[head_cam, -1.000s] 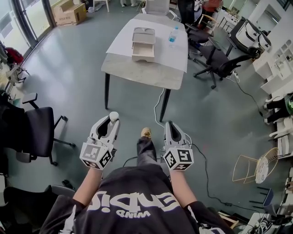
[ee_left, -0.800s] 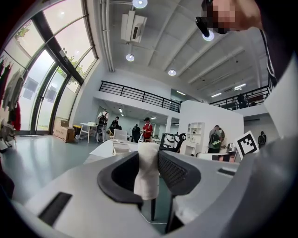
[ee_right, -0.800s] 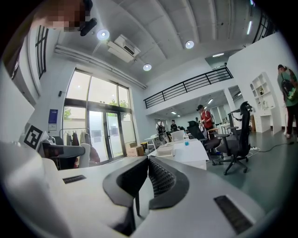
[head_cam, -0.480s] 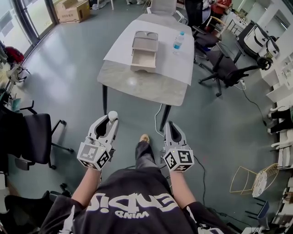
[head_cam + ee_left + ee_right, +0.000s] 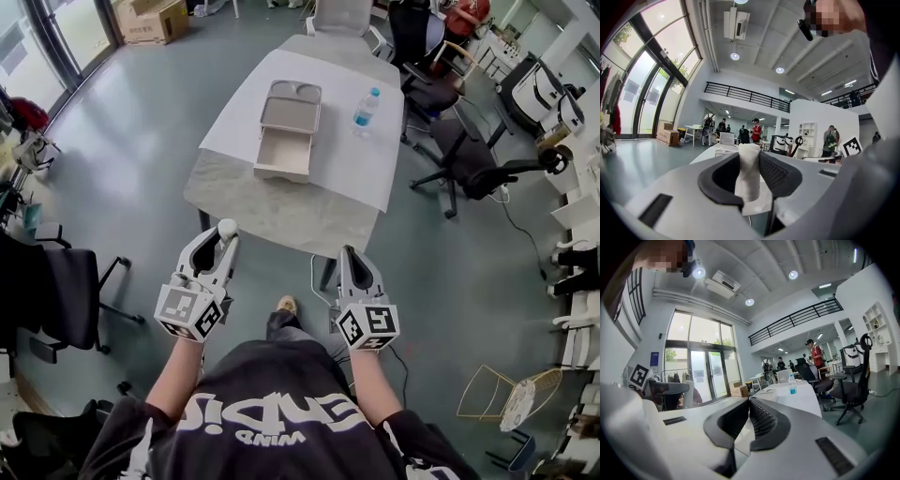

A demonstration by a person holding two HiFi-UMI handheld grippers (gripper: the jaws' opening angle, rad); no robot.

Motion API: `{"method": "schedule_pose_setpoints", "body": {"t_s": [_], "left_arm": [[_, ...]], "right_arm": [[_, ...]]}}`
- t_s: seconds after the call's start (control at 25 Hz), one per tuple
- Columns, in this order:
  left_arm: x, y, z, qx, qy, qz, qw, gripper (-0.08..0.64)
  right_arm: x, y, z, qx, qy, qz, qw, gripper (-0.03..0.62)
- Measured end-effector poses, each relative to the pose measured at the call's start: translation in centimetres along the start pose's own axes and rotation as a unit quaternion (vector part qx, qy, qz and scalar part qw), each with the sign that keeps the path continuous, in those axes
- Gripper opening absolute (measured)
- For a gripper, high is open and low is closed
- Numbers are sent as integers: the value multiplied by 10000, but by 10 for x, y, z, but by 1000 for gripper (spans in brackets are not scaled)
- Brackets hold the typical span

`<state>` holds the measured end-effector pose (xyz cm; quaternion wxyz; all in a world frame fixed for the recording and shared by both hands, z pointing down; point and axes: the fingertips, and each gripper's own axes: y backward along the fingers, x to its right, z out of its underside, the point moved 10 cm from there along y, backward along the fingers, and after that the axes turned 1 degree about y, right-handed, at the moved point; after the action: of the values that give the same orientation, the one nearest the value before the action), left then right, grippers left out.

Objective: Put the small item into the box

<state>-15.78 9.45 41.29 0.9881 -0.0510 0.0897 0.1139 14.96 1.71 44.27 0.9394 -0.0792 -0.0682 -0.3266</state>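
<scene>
Small item (image 5: 228,226), white w/ a rounded top, sits clamped btwn the pads of my left gripper (image 5: 222,246). In the left gripper view it shows as a pale upright stub (image 5: 749,171) w/ both dark pads pressed on its sides, fingers fairly wide around it. So the small item is off the table (image 5: 262,206), held over the floor (image 5: 131,159) just short of the near edge, by the near-left corner. Next to it my right gripper (image 5: 349,255) has its fingers closed together, tips meeting, nothing btwn them per the right gripper view (image 5: 749,404). It's also short of the near edge, toward the near-right corner. Both point roughly level at the table. On it the box (image 5: 284,155) stands on a white sheet (image 5: 356,164) approx mid-table, a bit left of centre, open compartment on the side facing me. A shallow beige tray-like part (image 5: 292,104) lies touching behind it; lid or 2nd piece, can't tell. Water bottle (image 5: 366,107), blue cap, stands upright toward the right edge, near that tray part but apart from it. Near strip of the tabletop is bare, mottled grey. Black office chair (image 5: 473,159) stands off the right edge.
</scene>
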Motion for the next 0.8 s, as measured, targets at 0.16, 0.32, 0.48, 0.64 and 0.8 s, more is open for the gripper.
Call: {"method": "schedule_pose_setpoints", "body": {"t_s": [0.16, 0.32, 0.48, 0.64, 0.8], "left_arm": [[-8, -45, -7, -10, -5, -84, 10000, 135], [-11, -84, -10, 57, -37, -179, 9998, 135], [-22, -110, -16, 61, -138, -268, 9995, 135], [-36, -130, -27, 66, -210, -312, 9993, 135], [-48, -156, -40, 116, -328, -228, 9991, 135]], "right_arm": [[29, -36, -12, -48, 10, -101, 9999, 24], [57, -64, -17, -120, 49, -224, 9997, 23], [71, -87, -22, -115, 48, -250, 9996, 24], [76, -108, -28, -104, -20, -249, 9996, 24], [82, -128, -34, -98, -41, -260, 9996, 24]]}}
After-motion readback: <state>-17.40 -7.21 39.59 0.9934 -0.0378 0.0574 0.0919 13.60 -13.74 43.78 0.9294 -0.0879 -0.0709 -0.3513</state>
